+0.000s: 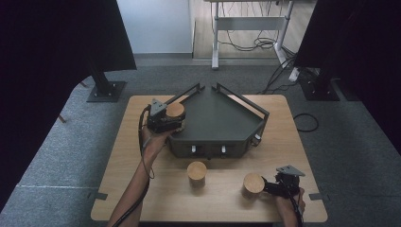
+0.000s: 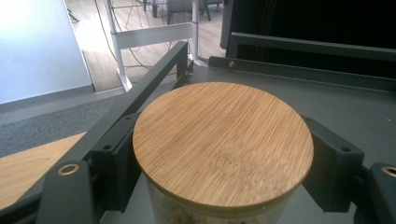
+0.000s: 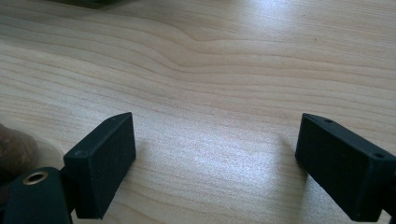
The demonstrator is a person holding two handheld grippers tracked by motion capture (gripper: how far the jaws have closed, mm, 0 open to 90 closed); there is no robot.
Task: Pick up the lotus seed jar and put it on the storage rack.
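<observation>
Jar (image 2: 223, 149) sits clamped in left gripper (image 1: 166, 119) over tray (image 1: 222, 123) at its nine o'clock edge; lower it level before letting go. Right gripper (image 3: 215, 158) gapes empty.

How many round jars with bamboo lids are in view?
3: one glass jar with a round bamboo lid clamped in the left gripper over the dark tray, one mid-table, one beside the right gripper.

jar lid (image 2: 223, 142): striped wood, smooth
jar (image 2: 187, 215): clear glass
tray (image 1: 215, 118): dark metal, matt
table (image 3: 224, 70): pale wood, slightly shiny
floor (image 1: 61, 156): grey rough carpet
</observation>
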